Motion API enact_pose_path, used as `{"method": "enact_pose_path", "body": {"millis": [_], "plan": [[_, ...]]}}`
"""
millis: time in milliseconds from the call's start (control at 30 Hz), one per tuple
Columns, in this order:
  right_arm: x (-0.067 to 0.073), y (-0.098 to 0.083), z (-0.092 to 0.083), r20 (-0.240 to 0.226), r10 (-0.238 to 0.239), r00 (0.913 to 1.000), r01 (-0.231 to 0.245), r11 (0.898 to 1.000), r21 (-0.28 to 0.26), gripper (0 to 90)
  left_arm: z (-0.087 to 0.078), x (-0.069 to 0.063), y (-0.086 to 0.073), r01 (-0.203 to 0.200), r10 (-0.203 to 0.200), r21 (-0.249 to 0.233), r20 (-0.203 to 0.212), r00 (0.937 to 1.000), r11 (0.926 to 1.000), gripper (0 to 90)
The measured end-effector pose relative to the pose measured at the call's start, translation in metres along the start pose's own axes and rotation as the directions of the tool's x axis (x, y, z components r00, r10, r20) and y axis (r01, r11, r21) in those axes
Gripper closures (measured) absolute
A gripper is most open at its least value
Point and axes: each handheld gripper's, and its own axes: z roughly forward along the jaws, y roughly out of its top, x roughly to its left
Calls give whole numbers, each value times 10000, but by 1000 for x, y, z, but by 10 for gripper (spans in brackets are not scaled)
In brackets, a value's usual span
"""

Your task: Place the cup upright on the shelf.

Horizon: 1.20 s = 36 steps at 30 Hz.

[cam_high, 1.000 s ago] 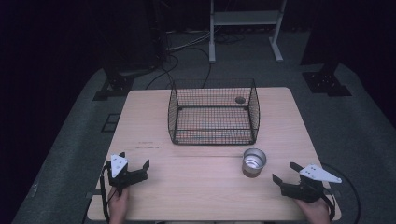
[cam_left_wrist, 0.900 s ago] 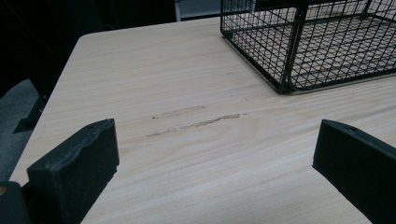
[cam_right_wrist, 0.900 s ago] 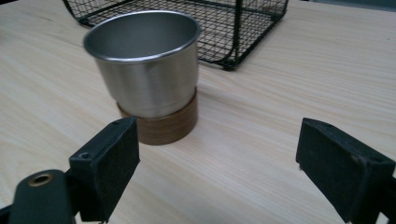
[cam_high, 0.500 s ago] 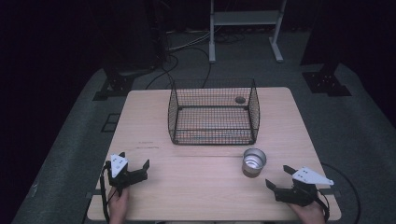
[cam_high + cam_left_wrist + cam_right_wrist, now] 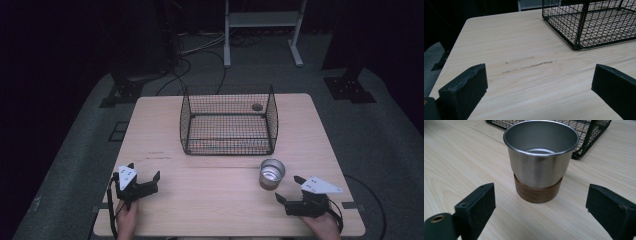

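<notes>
Standing by table (image 5: 160, 125): light wood top, scuff marks near left side. Wire basket (image 5: 227, 120) sits toward far middle, small dark round thing (image 5: 257, 107) inside at far right corner, too small to identify. Steel cup (image 5: 272, 173) with wooden base stands upright just in front of basket's right corner, untouched. Right gripper (image 5: 287, 189) near cup, jaws spread wide, aimed at it, holding nothing. Left gripper (image 5: 145, 176) well apart at left, jaws released, empty. Judgement: nothing grasped yet; likely cup pickup ahead, everything left to do.

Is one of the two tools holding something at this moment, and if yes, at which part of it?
Nothing is held. The left tool is open over bare table. The right tool is open too, its jaws standing apart short of the metal cup.
</notes>
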Motion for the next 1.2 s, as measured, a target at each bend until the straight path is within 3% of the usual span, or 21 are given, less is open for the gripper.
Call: {"method": "enact_pose_path", "body": {"millis": [1033, 1167, 1200], "plan": [[-2, 32, 41, -44, -324, 9995, 325, 9986, 412, 47, 0, 0, 0, -15, 15, -14, 1, 10000, 10000, 0], [-2, 37, 48, 3, -310, 9995, 310, 9985, 450, 74, 0, 0, 0, -9, 9, -8, 6, 10000, 10000, 0], [-2, 38, 47, -37, -317, 9995, 318, 9988, 384, 139, 0, 0, 0, -15, 15, -15, 5, 10000, 10000, 0]]}}
